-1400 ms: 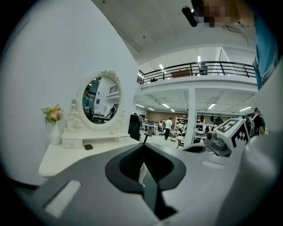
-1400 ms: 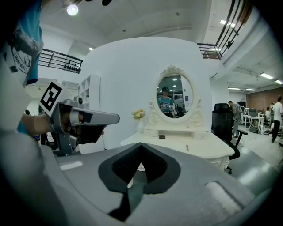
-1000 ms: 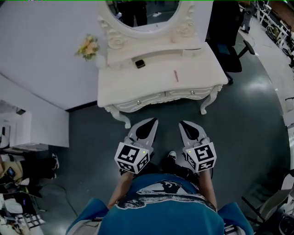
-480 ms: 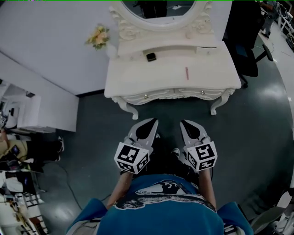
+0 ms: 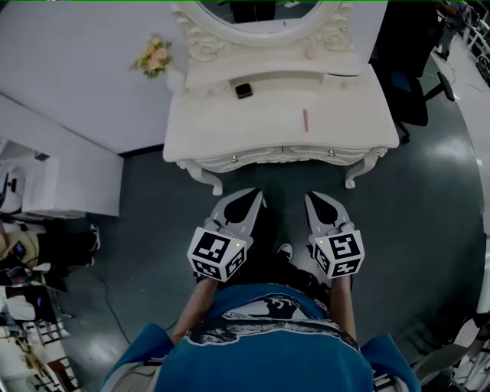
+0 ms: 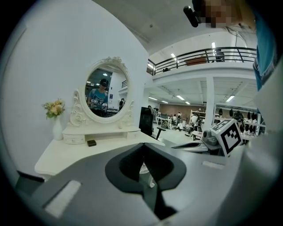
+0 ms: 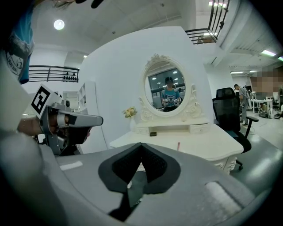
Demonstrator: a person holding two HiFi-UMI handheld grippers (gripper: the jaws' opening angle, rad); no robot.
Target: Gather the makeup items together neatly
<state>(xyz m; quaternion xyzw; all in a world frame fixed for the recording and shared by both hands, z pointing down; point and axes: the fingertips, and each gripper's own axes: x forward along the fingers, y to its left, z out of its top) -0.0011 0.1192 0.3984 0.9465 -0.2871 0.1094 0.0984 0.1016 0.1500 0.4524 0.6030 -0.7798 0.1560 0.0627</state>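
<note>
At the tips of the left gripper, the jaws were clenched together with nothing between them, and the right gripper was clenched empty likewise (the two held side by side, low in front of the person's blue shirt). Both hung over the dark grey floor, short of the white ornate dressing table. On that table lay the small dark square makeup case, near the back ledge, and the thin pink makeup stick, well apart to its right. Behind them stood the oval mirror and, at the left corner, a white vase of pale flowers.
</note>
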